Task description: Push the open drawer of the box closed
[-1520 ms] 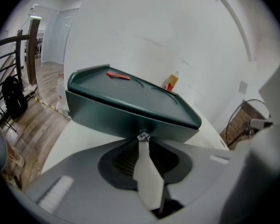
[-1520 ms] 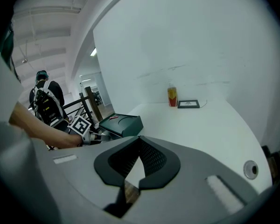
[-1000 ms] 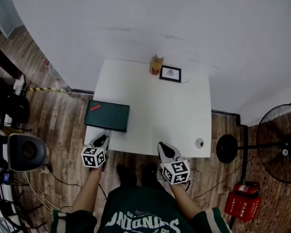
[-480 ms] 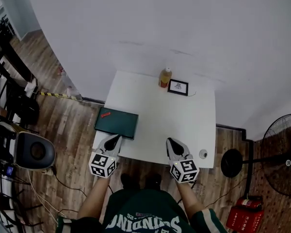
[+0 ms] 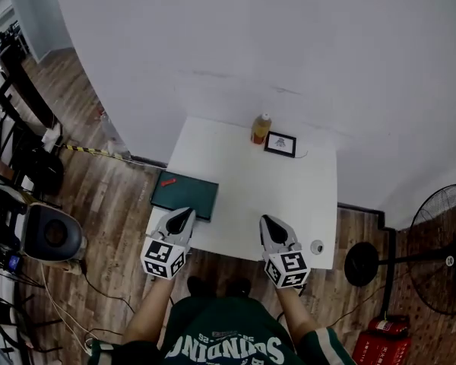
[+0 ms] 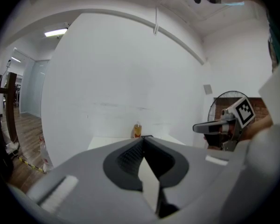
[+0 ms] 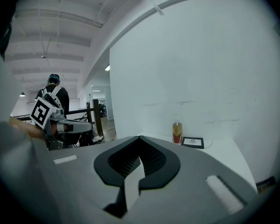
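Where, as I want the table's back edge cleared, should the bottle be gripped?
Grip the bottle round the middle of its body, coming in level from the table's near side. It stands upright at the far edge, the wall behind it and the framed picture close on its right, so that side looks freest.

We wear a dark green shirt (image 5: pixel 224 342) with white lettering; our grey left claw (image 5: pixel 183 213) and right claw (image 5: pixel 268 221) each carry a black-and-white marker cube (image 5: pixel 165 258).
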Demonstrator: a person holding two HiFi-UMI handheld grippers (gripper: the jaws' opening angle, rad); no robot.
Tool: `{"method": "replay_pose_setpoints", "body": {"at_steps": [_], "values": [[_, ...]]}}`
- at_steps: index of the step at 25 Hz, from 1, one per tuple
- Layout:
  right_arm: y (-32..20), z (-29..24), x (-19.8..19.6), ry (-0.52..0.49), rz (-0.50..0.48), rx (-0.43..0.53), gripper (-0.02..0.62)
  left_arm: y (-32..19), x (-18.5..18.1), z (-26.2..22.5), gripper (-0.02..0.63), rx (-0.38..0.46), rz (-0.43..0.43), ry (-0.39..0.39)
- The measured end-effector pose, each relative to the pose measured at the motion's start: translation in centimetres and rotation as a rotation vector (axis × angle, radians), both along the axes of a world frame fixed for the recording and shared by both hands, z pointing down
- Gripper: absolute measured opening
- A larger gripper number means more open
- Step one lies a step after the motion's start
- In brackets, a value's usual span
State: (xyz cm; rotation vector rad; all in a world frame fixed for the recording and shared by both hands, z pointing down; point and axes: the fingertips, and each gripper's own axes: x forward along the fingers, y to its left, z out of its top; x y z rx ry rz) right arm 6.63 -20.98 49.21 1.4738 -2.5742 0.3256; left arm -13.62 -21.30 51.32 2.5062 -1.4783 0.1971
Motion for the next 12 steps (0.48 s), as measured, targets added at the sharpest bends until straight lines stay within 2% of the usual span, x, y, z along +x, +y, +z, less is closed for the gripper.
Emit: {"method": "replay_pose_setpoints", "body": {"at_steps": [12], "values": [[0.7,0.0,-1.3,0.011,-0.024,-0.002,0.0,0.9,-0.8,0.1,0.052,-0.007,-0.01,0.0]]}}
